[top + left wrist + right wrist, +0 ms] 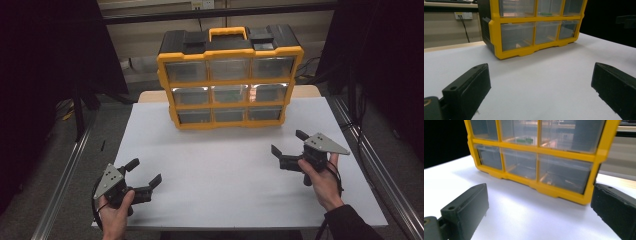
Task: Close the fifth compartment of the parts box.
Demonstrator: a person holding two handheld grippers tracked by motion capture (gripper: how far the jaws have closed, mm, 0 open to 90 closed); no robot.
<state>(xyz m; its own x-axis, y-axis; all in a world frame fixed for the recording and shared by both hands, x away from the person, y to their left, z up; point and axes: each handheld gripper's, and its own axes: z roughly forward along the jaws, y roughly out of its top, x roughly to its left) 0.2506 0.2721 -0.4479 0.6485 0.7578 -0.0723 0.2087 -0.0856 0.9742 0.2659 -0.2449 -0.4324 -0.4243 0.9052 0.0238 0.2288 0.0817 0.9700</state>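
While both hands rest low at the near edge of the white tabletop (225, 165), a yellow drawer cabinet (230, 80) stands upright at the far middle, its nine clear drawers facing the person. The left gripper (146, 172), near left, and the right gripper (287, 142), at the right, point toward it, well apart from it. Each has its fingers spread wide, holding nothing.

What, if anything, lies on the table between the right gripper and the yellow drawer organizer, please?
Nothing: between the right gripper and the yellow drawer organizer lies bare white table, seen in the high view and the right gripper view.
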